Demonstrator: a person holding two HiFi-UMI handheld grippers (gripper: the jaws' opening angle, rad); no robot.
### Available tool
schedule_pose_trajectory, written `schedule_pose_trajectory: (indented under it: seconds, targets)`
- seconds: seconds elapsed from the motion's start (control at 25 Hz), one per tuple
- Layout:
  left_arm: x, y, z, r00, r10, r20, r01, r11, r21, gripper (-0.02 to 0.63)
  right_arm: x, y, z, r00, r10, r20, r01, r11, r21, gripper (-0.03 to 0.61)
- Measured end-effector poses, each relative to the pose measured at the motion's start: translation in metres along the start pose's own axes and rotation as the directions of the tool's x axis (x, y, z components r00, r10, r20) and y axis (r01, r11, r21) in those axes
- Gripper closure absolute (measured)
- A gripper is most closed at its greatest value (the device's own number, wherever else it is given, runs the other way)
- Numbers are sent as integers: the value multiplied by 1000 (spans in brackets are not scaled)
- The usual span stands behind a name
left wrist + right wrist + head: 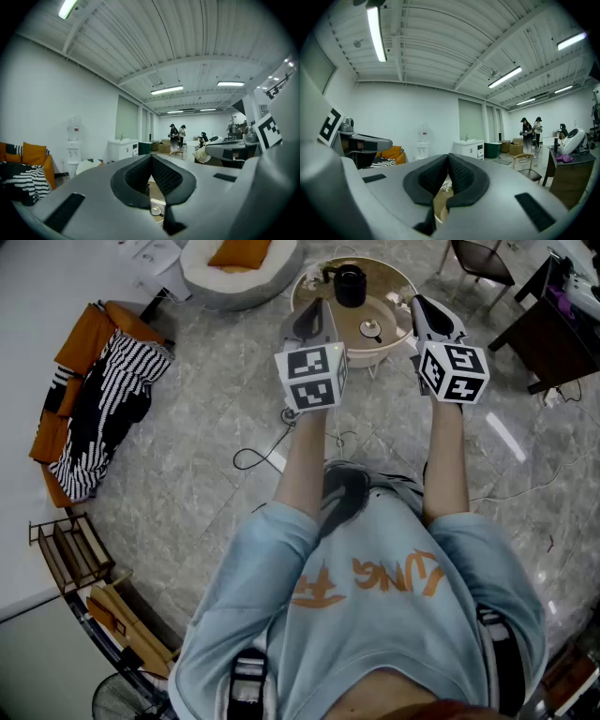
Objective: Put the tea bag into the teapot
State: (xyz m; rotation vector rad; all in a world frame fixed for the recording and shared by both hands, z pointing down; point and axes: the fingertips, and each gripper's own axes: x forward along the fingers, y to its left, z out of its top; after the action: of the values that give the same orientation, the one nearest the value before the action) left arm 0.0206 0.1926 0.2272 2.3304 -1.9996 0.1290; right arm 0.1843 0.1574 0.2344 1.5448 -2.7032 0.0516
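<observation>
Squat black teapot (350, 285), upright at 12 o'clock on round pale wooden table (389, 296); short projection toward 9 o'clock, spout or handle unclear. Tea bag too small to make out. Left gripper (151, 157), right gripper (448, 156): pinched together, empty.

Right gripper (448, 157), its black padded jaws closed tip to tip, empty. Beyond the fingertips stand a water dispenser (422, 143), just left, and a white cabinet (468, 148), just right.

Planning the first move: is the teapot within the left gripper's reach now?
Likely yes: nothing stands between the left gripper and the teapot on the table, though its jaws are shut.
</observation>
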Motion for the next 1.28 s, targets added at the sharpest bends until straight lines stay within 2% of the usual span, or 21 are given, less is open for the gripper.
schedule_pose_trajectory:
  seconds: [0.2,0.56,0.76,0.96,1.28]
  targets:
    - [-1,-6,-2,1000,2,-2,-2,1000,-1,589,-4,-2,-3,1000,15,-6,-15,1000,-21,563]
    - [1,8,6,999,42,11,-42,999,-31,589,-4,-28,0,1000,-21,7,21,999,46,563]
    - [17,7,8,997,72,12,-71,996,-44,589,-4,-61,3,999,-28,20,26,996,80,564]
    - [4,38,7,994,112,7,-111,992,-53,589,4,-38,2,1000,-3,15,2,996,91,563]
    - [8,52,-6,992,121,-28,-122,991,-45,589,22,-22,-8,999,41,-4,-40,995,96,563]
